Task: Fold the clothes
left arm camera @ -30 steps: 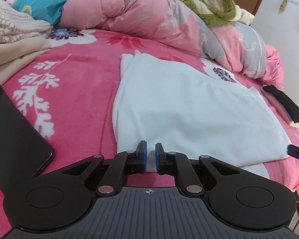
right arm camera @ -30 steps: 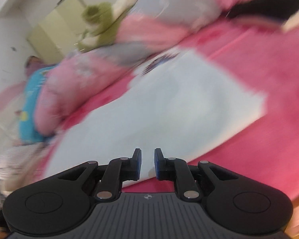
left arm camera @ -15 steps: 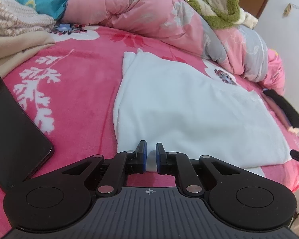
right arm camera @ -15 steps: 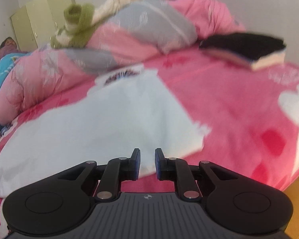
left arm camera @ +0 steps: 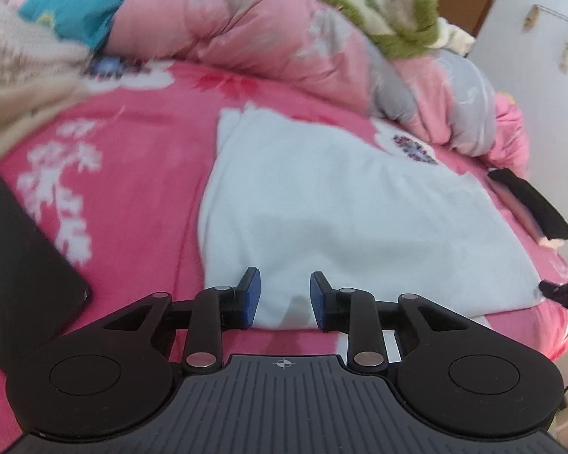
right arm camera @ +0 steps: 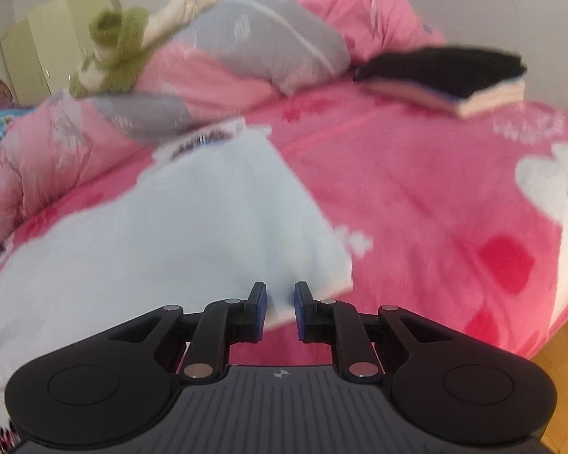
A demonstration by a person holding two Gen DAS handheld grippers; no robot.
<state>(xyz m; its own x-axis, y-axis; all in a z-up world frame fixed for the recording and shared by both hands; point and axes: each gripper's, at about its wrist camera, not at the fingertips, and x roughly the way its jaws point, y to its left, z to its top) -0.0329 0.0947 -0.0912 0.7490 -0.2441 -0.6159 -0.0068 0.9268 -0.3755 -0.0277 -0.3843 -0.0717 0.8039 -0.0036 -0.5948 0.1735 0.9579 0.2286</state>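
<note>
A white garment [left arm camera: 344, 219] is laid flat on the pink bedspread [left arm camera: 132, 174]. Its near edge is straddled by the left gripper [left arm camera: 284, 299], whose jaws have just been opening; the cloth lies in the gap, unpinched. The right gripper [right arm camera: 280, 312] is set at the garment's near corner, its 2 pads narrowly apart with cloth between them; a pinch cannot be told. A folded black stack [right arm camera: 447, 72] lies well apart.

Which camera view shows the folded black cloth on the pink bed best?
The right wrist view: the folded black cloth lies in full on a cream layer. In the left wrist view it is a thin strip near the right edge.
</note>
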